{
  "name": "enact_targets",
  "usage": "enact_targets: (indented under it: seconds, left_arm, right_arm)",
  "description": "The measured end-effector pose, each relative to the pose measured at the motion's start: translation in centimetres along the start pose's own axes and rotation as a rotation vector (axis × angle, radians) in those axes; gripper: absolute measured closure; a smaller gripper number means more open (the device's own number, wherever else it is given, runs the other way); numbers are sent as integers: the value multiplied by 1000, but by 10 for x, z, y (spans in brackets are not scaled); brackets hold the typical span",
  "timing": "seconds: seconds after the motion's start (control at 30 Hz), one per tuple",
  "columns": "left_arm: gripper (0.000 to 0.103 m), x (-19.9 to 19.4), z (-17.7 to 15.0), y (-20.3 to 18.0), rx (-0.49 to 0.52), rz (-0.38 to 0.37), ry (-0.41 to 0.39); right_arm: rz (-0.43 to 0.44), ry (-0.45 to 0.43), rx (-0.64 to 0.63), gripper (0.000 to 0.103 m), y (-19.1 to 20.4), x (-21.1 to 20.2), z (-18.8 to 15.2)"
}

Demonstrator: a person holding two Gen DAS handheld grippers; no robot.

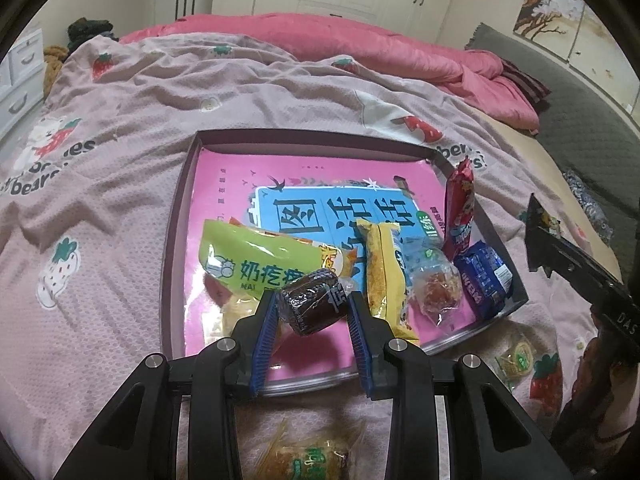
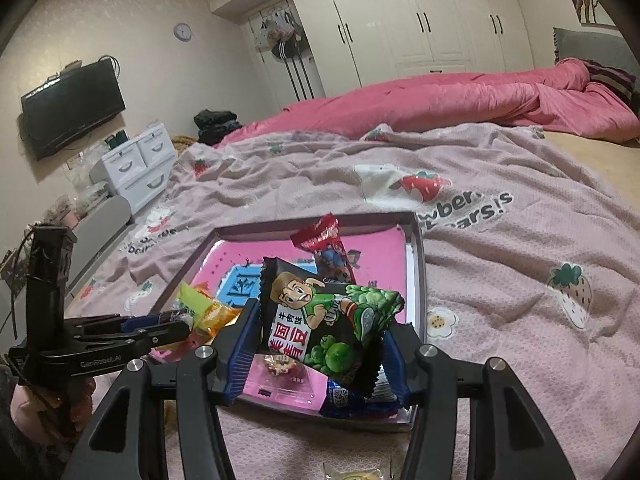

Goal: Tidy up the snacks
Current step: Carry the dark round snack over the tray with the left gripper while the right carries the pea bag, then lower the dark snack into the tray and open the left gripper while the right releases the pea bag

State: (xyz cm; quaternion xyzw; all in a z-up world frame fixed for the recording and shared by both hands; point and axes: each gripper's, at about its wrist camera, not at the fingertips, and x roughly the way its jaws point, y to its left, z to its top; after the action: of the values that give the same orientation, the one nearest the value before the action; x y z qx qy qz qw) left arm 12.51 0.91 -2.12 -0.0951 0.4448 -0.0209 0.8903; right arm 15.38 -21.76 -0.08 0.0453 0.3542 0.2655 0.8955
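A shallow box tray (image 1: 176, 216) with a pink printed floor lies on the bed and holds several snacks: a green packet (image 1: 244, 256), a yellow bar (image 1: 386, 276), a red packet (image 1: 460, 208), a blue packet (image 1: 486, 276) and a clear-wrapped cake (image 1: 434, 288). My left gripper (image 1: 314, 306) is shut on a dark brown wrapped candy (image 1: 312, 304), held above the tray's near edge. My right gripper (image 2: 320, 344) is shut on a black and green pea snack packet (image 2: 324, 320), held above the tray (image 2: 418, 280).
The pink strawberry blanket (image 1: 120, 160) covers the bed, with a pink duvet (image 1: 360, 44) behind. Loose wrapped snacks lie on the blanket near the tray (image 1: 308, 460) (image 1: 516, 356). The right gripper's body (image 1: 576, 268) shows at the right of the left view.
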Motion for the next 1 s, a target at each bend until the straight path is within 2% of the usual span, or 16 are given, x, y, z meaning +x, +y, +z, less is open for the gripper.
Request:
enact_targets:
  seconds: [0.63,1.0]
  left_arm:
    - [67,9,-3,-12,33,-20,23]
    - [67,13,-4,-16,51,-38,38]
  right_arm:
    - [-33,101,-107,48,17,31,-12]
    - [-60,136,-110,46,13,41,-18]
